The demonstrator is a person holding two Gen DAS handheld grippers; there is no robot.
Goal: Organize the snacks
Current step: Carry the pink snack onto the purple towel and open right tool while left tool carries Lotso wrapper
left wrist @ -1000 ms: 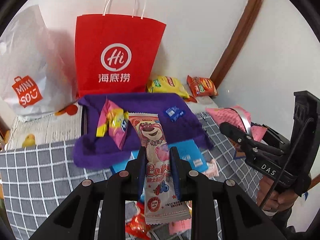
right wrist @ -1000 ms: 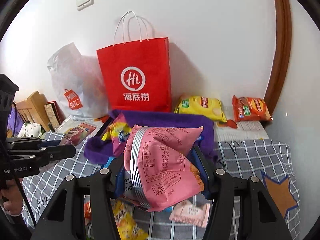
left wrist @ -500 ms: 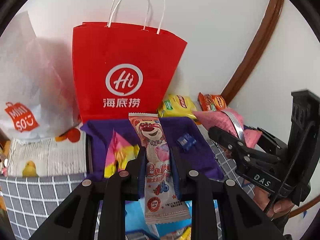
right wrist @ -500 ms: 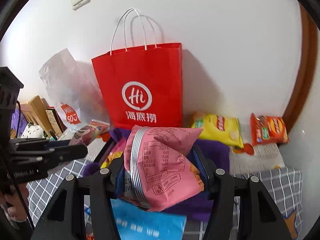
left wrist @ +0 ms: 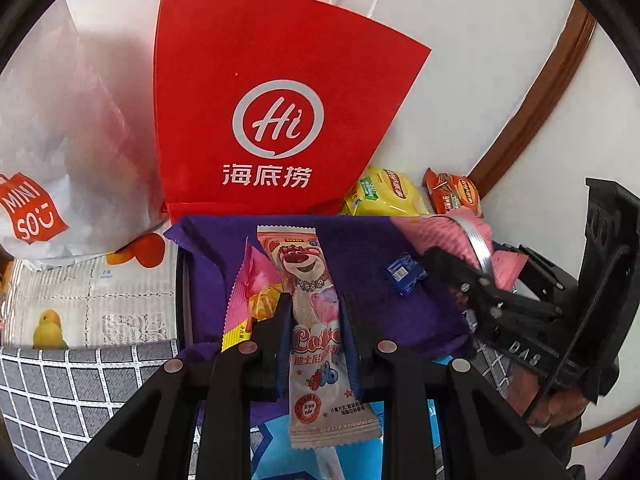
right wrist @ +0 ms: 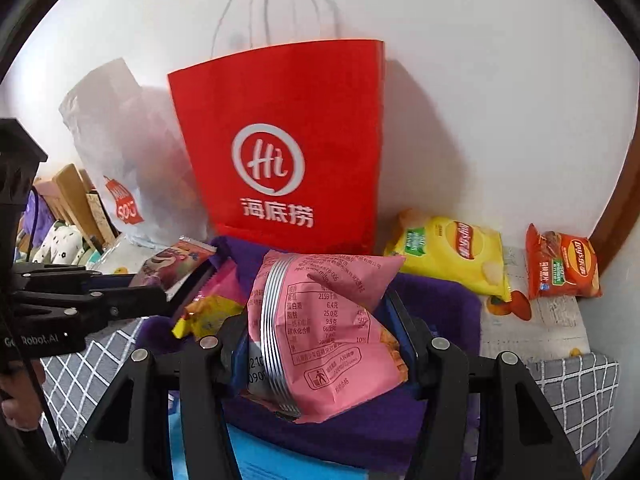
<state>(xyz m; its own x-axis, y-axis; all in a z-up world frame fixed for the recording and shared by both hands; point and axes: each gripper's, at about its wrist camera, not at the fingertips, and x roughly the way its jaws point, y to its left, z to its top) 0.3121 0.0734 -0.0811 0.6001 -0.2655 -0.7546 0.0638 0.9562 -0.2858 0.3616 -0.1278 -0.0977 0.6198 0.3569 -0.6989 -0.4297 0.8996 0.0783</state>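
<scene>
The left gripper (left wrist: 314, 312) is clamped on a long candy packet (left wrist: 316, 320) printed with a pink bear, gripped about its middle so both ends stick out; the right gripper (right wrist: 320, 344) is clamped on a puffy pink snack bag (right wrist: 320, 328), its jaws standing part-way apart around the bag's bulk. Both packets sit at the centre of their own views, over a purple cloth (left wrist: 360, 248) that already carries a pink-and-yellow sweet (left wrist: 256, 292) left of centre and a small blue sweet (left wrist: 402, 274) to the right; behind, in the upper middle, a red paper bag (left wrist: 276, 120) stands against the wall, with a yellow crisp bag (right wrist: 452, 254) and an orange crisp bag (right wrist: 560, 262) at the right. The step appears to be setting both packets down on the cloth; to do it well, lower each onto bare purple rather than atop the sweets, keep the two tools apart so they do not knock, and open only once a packet rests flat; the puffy bag may roll, so place it broad side down.
</scene>
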